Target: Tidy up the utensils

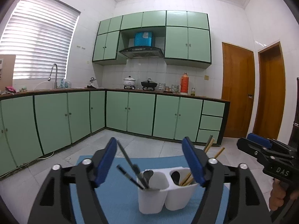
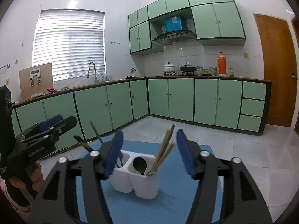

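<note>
Both jaws stand spread wide and empty. Left gripper (image 1: 149, 163) hovers over the white caddy (image 1: 164, 192) on the blue mat (image 1: 112, 196). At nine o'clock, dark utensils (image 1: 130, 169) lean out of the left cup; at three o'clock, chopsticks (image 2: 164, 149) fan from the right cup, under the right gripper (image 2: 149, 155). Risk, I'd say: those long handles lean outward, so a careless finger could catch one and tip this light caddy, or two grippers could collide over it.
</note>
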Demonstrator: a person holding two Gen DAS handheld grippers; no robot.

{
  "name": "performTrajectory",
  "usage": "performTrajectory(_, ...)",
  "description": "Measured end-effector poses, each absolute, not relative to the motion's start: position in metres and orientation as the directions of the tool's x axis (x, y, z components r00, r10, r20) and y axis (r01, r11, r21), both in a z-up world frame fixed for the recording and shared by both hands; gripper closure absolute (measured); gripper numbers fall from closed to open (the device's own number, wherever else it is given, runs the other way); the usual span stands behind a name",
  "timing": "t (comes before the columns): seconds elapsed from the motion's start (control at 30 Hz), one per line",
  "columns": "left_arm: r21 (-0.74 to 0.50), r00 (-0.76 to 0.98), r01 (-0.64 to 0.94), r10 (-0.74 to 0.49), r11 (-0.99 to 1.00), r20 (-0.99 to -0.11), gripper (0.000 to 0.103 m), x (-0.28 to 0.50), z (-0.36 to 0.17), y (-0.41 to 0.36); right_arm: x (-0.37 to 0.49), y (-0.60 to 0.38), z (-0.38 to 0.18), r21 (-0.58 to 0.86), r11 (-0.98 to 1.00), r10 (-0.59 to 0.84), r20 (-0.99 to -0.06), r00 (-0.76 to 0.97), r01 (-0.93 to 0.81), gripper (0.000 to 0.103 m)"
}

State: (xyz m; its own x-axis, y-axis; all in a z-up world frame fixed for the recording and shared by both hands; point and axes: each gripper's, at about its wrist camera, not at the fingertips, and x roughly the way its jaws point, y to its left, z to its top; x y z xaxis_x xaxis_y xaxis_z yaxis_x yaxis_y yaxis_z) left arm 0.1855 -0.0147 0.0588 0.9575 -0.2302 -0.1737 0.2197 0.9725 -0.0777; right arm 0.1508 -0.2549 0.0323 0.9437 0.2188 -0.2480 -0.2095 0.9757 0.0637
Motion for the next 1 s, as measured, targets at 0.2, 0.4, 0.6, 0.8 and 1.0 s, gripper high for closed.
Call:
performTrajectory(0.2,-0.087,0.965,0.192,-0.205,0.977,-0.166,0.006,0.153,0.057,-0.004,0.118,-0.254,0.025,0.046,0.979,0.206,-0.250,0.946,-0.201,0.014)
performTrajectory(0.4,-0.087,0.960,0.183,-0.197,0.979,-0.196,0.006,0.122,0.048,0.002,0.089,-0.252,0.018,0.060,0.973,0.231,-0.273,0.934,-0.223,0.008)
performTrajectory(0.6,-0.089,0.944,0.176,-0.194,0.980,-0.269,0.006,0.097,0.037,0.003,0.064,-0.247,0.014,0.047,0.977,0.211,-0.311,0.927,-0.207,0.006)
performTrajectory(0.8,-0.066,0.935,0.153,-0.166,0.986,-0.315,0.006,0.073,0.036,0.000,0.045,-0.243,0.008,0.060,0.985,0.175,-0.378,0.909,-0.164,0.006)
performTrajectory(1.0,-0.038,0.909,0.135,-0.139,0.990,-0.394,0.006,0.059,0.035,-0.005,0.041,-0.240,0.005,0.074,0.990,0.138,-0.474,0.870,-0.117,0.006)
